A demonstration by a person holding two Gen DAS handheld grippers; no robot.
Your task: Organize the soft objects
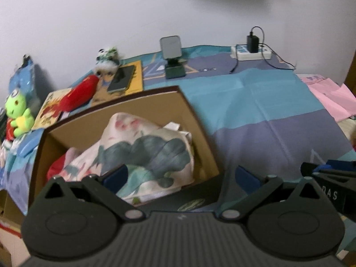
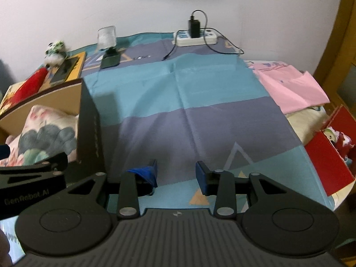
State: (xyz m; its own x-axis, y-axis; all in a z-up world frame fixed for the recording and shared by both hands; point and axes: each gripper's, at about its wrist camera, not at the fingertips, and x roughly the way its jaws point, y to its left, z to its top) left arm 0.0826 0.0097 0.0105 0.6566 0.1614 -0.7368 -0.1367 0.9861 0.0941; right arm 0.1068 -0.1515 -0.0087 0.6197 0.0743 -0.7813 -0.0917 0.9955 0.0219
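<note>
Striped cloth (image 2: pixel 200 111); floral pillow (image 1: pixel 144 151) in box (image 1: pixel 191 111); both grippers' fingers apart, empty

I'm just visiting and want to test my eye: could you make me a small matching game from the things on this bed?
Things:
1. floral pillow
2. frog plush
3. black charger
4. pink cloth

Places:
A. plugged into the white power strip
B. at the bed's right edge
C. inside the cardboard box
D. far left, by the wall

Pairs: 1-C, 2-D, 3-A, 4-B
</note>
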